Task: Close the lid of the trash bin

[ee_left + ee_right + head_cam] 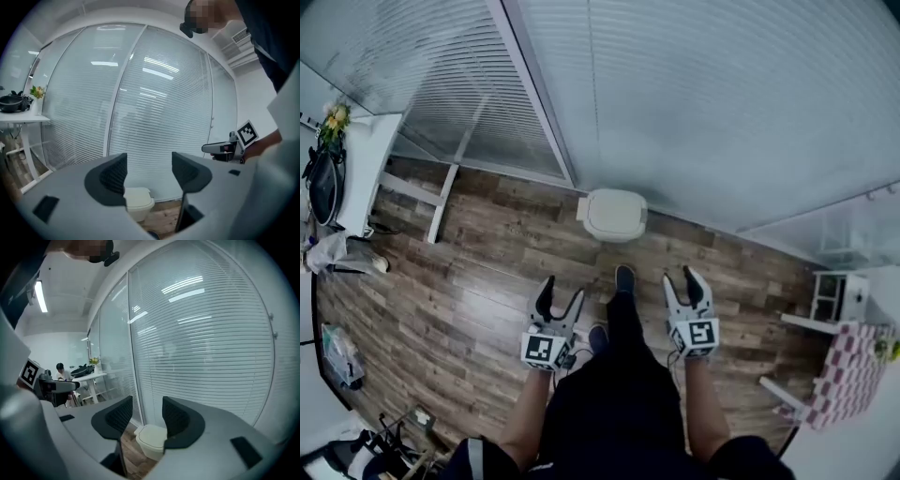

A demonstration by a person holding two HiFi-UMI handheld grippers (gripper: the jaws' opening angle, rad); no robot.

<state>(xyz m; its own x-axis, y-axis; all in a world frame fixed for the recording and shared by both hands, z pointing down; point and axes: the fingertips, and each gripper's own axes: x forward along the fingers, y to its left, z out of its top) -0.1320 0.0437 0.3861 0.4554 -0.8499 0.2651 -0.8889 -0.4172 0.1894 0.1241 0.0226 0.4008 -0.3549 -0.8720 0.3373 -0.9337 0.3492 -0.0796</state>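
A: Where is the trash bin [614,214]?
B: It stands on the wooden floor [487,272], right up against the glass wall [703,103] with the blinds. It is straight ahead of the person's shoe [624,277], a little way off.
A: Is its lid [616,208] open?
B: I think it is down. It lies flat on top of the bin and faces up. The bin looks small from the head view, so I can't be sure the lid is pushed all the way shut.
A: Which way does the bin go?
B: It stands upright. From above it looks a bit wider than deep, and the wide side runs along the wall. A small tab sticks out on its left side. It may be a hinge or a handle.
A: Why is it by the wall?
B: I guess so nobody trips on it.
A: What about the left hand-held gripper [561,292]?
B: Its jaws are spread apart with nothing in them. The bin shows between them, but well apart from them.
A: And the right hand-held gripper [680,279]?
B: The same. It is spread wide, empty and away from the bin.
A: Why are they held up like that?
B: I think the job looks done, so there is nothing to push.
A: Anything else?
B: A white bench [366,159] stands far off to the left.
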